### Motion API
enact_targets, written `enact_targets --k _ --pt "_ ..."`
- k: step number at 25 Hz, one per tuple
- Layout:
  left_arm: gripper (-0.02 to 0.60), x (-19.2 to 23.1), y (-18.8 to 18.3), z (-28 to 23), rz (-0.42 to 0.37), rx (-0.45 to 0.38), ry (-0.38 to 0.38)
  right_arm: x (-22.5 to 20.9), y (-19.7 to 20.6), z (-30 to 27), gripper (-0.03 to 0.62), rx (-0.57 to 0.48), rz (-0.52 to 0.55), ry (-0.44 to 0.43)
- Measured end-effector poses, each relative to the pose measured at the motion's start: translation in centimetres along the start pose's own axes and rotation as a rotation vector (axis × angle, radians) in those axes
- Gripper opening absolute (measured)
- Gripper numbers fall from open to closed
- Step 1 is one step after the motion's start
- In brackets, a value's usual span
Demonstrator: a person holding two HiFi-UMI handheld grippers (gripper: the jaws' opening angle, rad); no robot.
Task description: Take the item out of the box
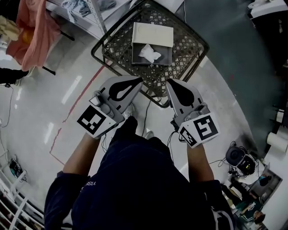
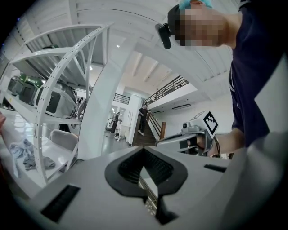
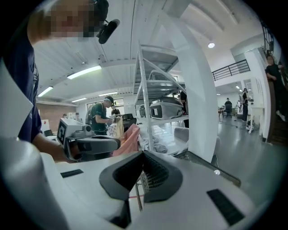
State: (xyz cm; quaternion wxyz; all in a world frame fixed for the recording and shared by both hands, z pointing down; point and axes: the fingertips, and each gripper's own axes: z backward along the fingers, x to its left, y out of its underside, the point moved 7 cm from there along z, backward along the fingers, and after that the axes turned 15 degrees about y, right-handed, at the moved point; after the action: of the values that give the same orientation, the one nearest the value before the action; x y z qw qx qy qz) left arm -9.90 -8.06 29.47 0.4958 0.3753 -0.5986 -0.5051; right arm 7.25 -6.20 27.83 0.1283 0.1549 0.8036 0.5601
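Note:
An open cardboard box [image 1: 152,43] sits on a dark metal mesh table [image 1: 118,47], its pale lid folded back. Inside lies a crumpled white item [image 1: 150,53]. My left gripper [image 1: 137,80] hovers at the table's near edge, below and left of the box, shut with nothing in it. My right gripper [image 1: 169,82] is level with it, below and right of the box, also shut and empty. In the left gripper view the left gripper [image 2: 144,149] points out at the room, with the right gripper [image 2: 189,141] beyond. The right gripper view has the right gripper [image 3: 143,153] and the left gripper [image 3: 90,144]. Neither gripper view includes the box.
An orange cloth [image 1: 31,31] hangs at the far left beside white shelving [image 1: 85,11]. Cables and gear [image 1: 238,157] lie on the floor at the right. A red tape line [image 1: 72,112] crosses the floor. A white pillar [image 3: 198,90] and people stand in the background.

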Motion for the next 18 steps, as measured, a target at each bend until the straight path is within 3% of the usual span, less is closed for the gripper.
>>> enact_targets --k 7,18 --pt "0.006 3.9 1.8 0.2 0.04 0.008 -0.021 -0.6 0.9 -4.3 0.025 0.051 0.007 -0.009" --pt "0.006 8.0 6.7 -0.6 0.101 0.049 -0.13 -3.5 5.4 -11.2 0.025 0.14 0.058 -0.073"
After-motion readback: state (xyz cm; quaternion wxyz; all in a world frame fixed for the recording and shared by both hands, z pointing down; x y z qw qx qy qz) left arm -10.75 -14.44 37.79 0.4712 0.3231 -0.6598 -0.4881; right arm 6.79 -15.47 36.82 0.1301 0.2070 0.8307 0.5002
